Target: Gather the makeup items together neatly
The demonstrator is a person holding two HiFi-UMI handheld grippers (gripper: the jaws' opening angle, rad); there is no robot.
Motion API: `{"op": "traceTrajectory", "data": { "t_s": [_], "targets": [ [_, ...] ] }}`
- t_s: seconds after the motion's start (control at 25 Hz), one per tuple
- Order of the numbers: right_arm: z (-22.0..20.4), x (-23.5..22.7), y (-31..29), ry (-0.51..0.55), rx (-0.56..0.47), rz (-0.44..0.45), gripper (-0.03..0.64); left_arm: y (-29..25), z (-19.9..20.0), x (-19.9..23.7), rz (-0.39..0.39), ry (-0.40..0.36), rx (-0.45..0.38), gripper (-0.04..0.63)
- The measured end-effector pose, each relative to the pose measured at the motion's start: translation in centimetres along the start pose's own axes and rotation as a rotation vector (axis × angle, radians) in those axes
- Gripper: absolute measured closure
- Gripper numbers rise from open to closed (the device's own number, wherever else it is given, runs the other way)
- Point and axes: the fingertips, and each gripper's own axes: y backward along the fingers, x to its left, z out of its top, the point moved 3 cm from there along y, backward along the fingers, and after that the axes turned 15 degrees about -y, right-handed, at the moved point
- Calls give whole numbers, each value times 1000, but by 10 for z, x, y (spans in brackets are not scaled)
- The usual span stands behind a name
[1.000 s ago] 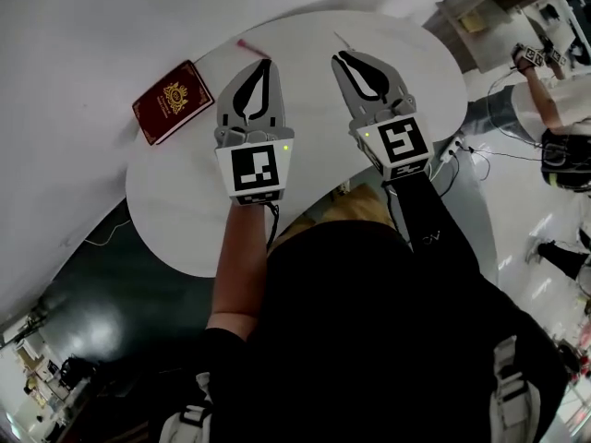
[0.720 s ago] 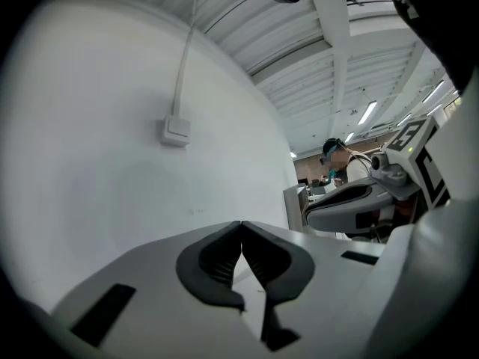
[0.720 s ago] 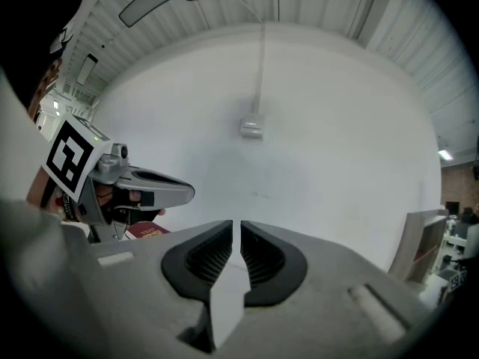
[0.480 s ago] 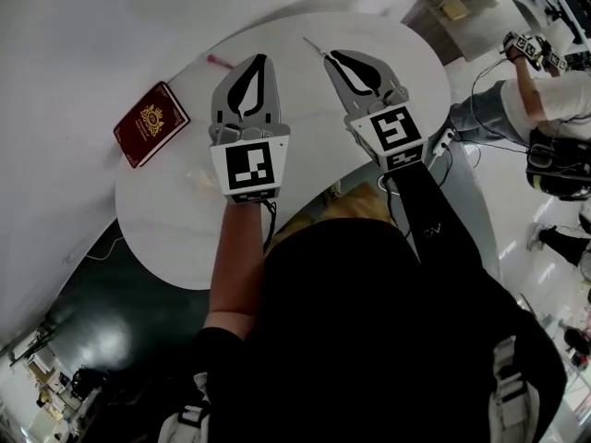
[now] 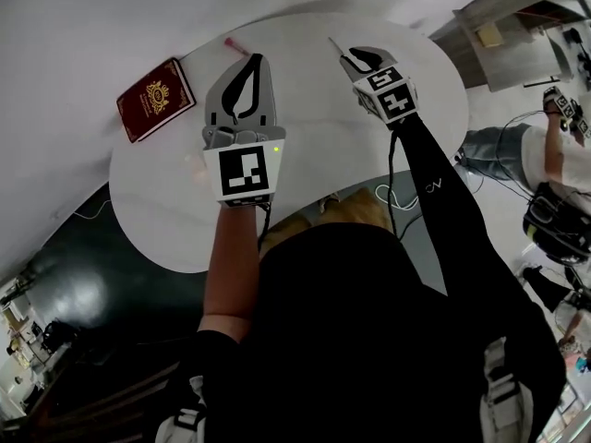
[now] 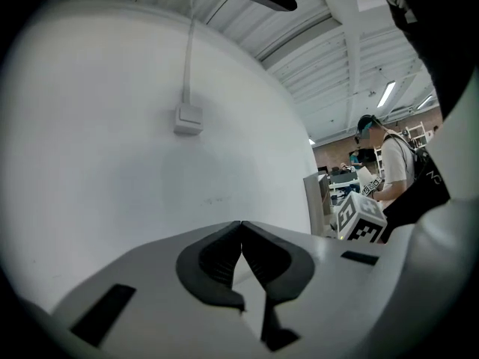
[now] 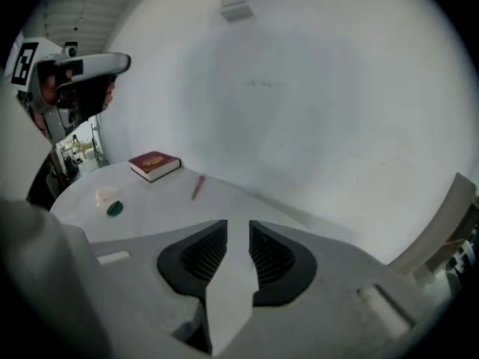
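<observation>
A pink pencil (image 5: 235, 46) lies at the far edge of the round white table (image 5: 166, 201); the right gripper view shows that pencil (image 7: 197, 186) too. Nearer, a small green item (image 7: 114, 209) sits beside a pale item (image 7: 106, 195). A thin pale stick (image 5: 334, 44) lies just off the tip of my right gripper (image 5: 352, 59). That right gripper (image 7: 238, 234) tilts down over the table; its jaws have just been opening and nothing is between them. My left gripper (image 5: 255, 60) points level over the table's middle. In its own view the left gripper (image 6: 241, 224) is shut and empty.
A dark red book (image 5: 155, 100) lies at the table's far left, the same book (image 7: 155, 164) in the right gripper view. A white wall with a small box (image 6: 188, 118) stands right behind the table. A person (image 6: 382, 163) stands off to the right, with shelves and cables around.
My right gripper has dropped toward the table's far right part, tipped downward, and its jaws have parted. The left gripper has drifted a little across the table, still shut.
</observation>
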Motion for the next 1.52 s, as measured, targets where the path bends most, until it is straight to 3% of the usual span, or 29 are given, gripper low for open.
{"op": "traceTrajectory", "data": {
  "t_s": [0.4,0.56,0.72,0.92,1.08,1.52],
  "targets": [
    [-48,-55,-74,-102,192,8,541,-10,-16,-2,70,-13,89,586],
    [-58,-58,-91,-79,244,25,541,-12,-20,-2,97,-13,115,586],
    [-70,-71,-101,-120,277,-25,541,-12,-21,-3,110,-31,135,586],
    [-71,-68,-104,-10,300,-12,571,-9,-24,-3,131,-29,154,586],
    [-57,-67,-95,-34,224,-4,571,-10,-18,-2,135,-37,145,586],
    [16,-43,-7,-113,-143,-26,571,-8,9,-18,106,-59,56,586]
  ]
}}
